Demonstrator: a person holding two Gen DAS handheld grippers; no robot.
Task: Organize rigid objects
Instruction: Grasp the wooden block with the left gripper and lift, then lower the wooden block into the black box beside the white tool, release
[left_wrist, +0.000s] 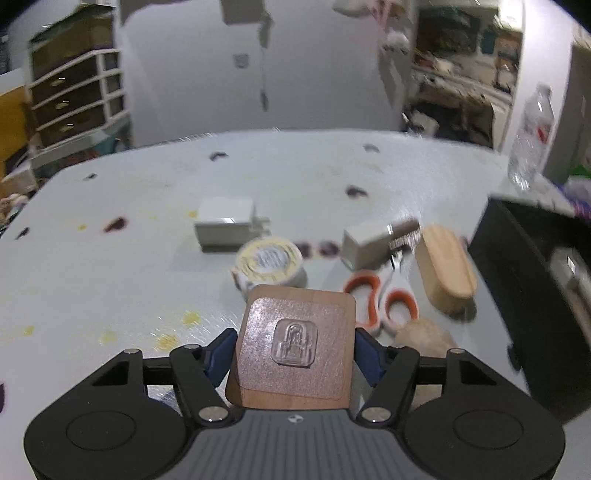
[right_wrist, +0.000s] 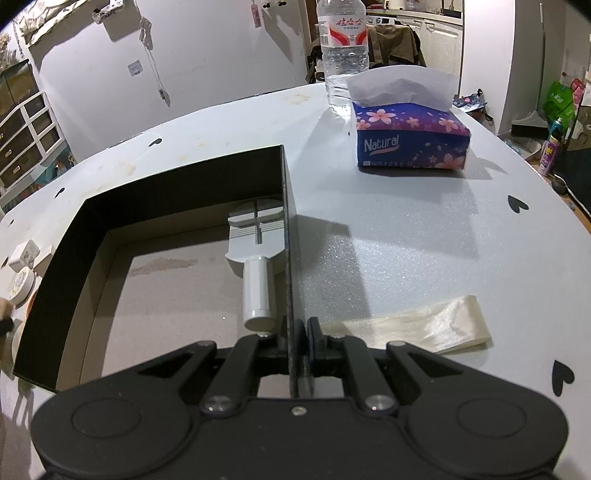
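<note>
The left gripper (left_wrist: 293, 350) clenched a wooden hook block (left_wrist: 295, 343), lifted clear of the table (left_wrist: 110, 266). The right gripper (right_wrist: 296, 332) pinched the box (right_wrist: 184, 177) wall, steadying it (one grey tool (right_wrist: 256, 258) already inside). Beyond the block, at twelve, lay a tape roll (left_wrist: 269, 264); scissors (left_wrist: 380, 302) at one. Best carry the block level to the box, at three, and lower it before releasing.
</note>
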